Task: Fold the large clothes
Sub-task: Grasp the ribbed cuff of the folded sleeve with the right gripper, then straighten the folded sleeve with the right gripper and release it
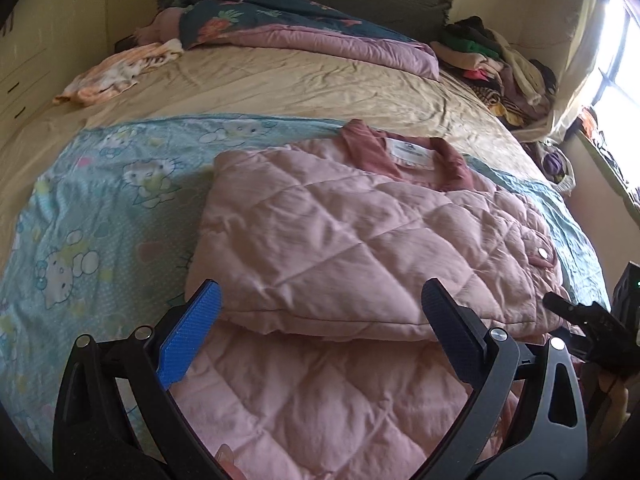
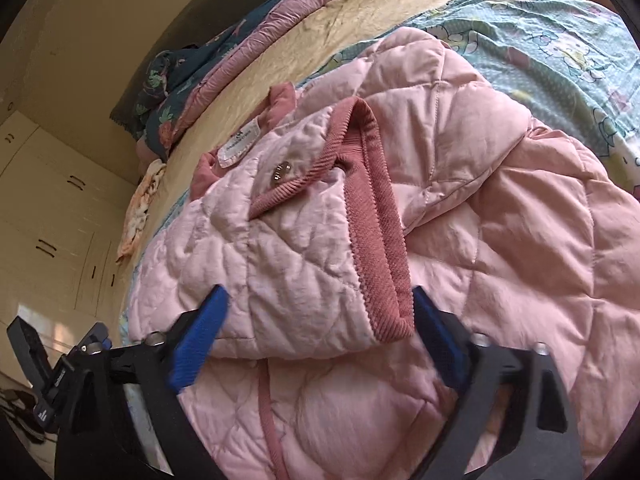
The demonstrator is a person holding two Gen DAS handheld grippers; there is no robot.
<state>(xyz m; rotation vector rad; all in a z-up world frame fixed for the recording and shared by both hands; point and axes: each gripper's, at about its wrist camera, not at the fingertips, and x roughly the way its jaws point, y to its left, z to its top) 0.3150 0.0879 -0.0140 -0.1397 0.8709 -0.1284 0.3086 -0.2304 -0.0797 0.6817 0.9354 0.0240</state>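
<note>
A pink quilted jacket (image 1: 360, 240) lies on the bed, one side folded over its front, collar and white label (image 1: 412, 152) at the far end. My left gripper (image 1: 320, 312) is open, hovering above the near edge of the folded part with nothing between its blue pads. In the right wrist view a sleeve (image 2: 304, 264) with a darker pink ribbed cuff (image 2: 380, 240) lies across the jacket (image 2: 540, 260). My right gripper (image 2: 320, 320) straddles the sleeve's end, jaws wide, the fabric filling the gap between the pads (image 2: 200, 332); I see no firm pinch.
The jacket rests on a light blue cartoon-print sheet (image 1: 100, 208) over a beige bedspread (image 1: 280, 84). A rolled purple and dark floral quilt (image 1: 312, 36) and an orange-white cloth (image 1: 116, 72) lie at the head. A clothes pile (image 1: 504, 64) is far right; cupboards (image 2: 48, 208) stand beside the bed.
</note>
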